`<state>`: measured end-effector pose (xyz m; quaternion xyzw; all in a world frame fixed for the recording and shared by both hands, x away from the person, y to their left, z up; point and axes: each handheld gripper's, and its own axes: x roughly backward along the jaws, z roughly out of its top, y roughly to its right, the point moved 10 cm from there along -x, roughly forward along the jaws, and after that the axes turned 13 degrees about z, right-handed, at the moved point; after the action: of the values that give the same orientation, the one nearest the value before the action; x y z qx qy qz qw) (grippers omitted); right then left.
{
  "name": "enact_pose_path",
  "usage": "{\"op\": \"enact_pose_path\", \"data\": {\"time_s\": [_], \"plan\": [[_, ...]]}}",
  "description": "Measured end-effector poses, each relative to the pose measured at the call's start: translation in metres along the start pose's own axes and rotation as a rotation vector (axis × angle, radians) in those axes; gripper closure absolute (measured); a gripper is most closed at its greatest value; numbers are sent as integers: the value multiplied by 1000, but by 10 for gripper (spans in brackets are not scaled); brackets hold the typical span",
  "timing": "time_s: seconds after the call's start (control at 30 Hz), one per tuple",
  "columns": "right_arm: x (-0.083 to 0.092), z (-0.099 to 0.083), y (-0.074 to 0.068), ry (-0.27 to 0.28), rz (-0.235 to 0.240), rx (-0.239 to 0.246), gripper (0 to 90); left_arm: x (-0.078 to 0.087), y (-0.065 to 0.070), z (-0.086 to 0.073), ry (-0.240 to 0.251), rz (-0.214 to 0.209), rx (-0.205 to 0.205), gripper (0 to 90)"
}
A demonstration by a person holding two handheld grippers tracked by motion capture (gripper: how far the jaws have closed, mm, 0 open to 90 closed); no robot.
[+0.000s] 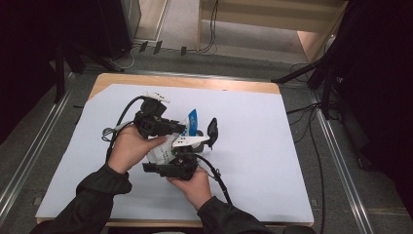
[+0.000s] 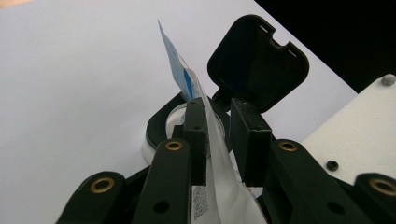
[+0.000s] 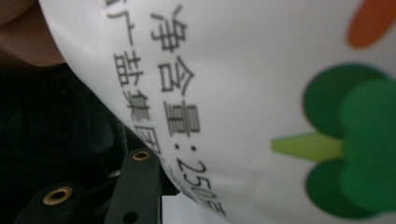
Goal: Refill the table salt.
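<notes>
A white bag (image 1: pixel 159 152) with a blue top corner (image 1: pixel 193 121) is held tilted above the table between both grippers. My left gripper (image 1: pixel 181 128) is shut on its upper part. In the left gripper view the bag (image 2: pixel 219 186) runs up between the jaws of that gripper (image 2: pixel 219 106), and its blue corner points over a round container (image 2: pixel 156 128) with an open black flip lid (image 2: pixel 257 60). My right gripper (image 1: pixel 171 158) holds the bag's lower end. Up close, the bag's printed face (image 3: pixel 257 93) hides all but one finger (image 3: pixel 135 186).
A white sheet (image 1: pixel 253 146) covers the wooden table, with bare room to the right and front. The open lid (image 1: pixel 212 130) stands just right of the bag. Cables and stands lie on the floor beyond the table's far edge and to its right.
</notes>
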<state>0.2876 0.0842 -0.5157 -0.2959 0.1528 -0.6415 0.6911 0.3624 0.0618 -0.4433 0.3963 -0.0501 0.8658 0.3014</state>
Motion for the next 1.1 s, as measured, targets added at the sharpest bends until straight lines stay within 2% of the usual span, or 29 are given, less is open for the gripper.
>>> {"op": "enact_pose_path", "data": {"time_s": [0.47,0.67,1.1], "plan": [[1,-5,7,-4,-25,18,633,1,-4,-9,-14,-31,-1,758],[-1,-9,9,-26,-38,45,636,1,-6,-16,-31,-42,-5,756],[-3,-21,17,-58,-76,70,643,2,-10,-28,-53,-100,-13,784]]}}
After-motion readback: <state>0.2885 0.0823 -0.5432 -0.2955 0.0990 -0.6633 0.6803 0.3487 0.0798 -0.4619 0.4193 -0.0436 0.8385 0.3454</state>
